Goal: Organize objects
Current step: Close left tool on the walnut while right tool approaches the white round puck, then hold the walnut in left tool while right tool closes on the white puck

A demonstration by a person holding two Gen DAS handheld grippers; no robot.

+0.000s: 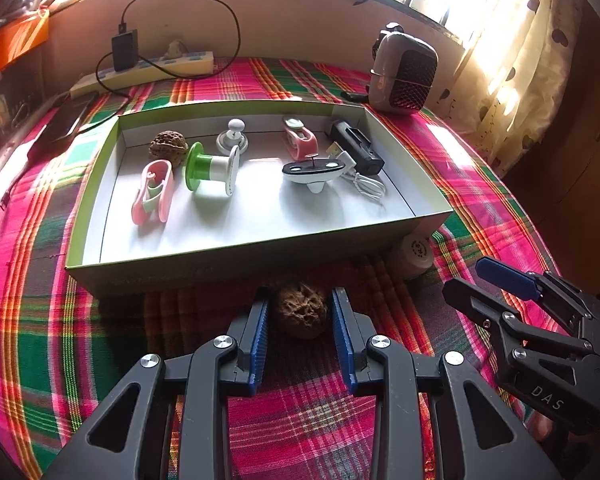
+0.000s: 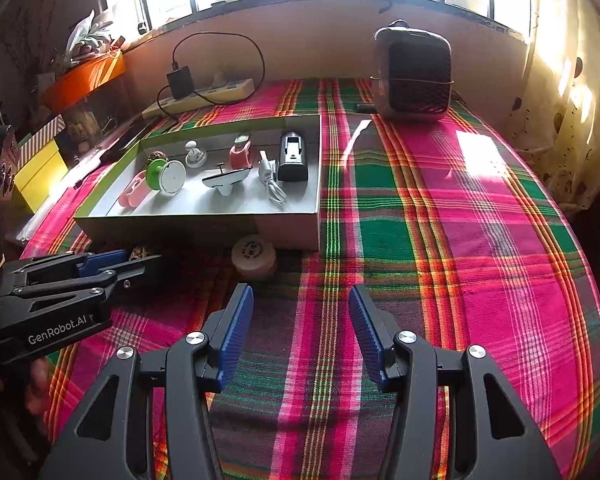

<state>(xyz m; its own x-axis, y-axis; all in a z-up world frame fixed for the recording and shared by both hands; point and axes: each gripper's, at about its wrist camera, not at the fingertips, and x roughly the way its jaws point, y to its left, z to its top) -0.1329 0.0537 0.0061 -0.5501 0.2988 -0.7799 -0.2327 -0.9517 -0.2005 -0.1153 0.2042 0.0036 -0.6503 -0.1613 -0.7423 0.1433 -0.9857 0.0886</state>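
left tongs: tilted down just before the box, pads either side of walnut, contact unclear
right tongs: tilted down, open, empty, right of box

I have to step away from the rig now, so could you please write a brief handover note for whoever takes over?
Left gripper: straddles the loose walnut on the cloth before the box; whether its pads press is unclear.
Right gripper: open, empty, above the cloth.
Done: other walnut and green spool lie in the box.
Left: box the loose walnut, then probably the white round container by the box front.
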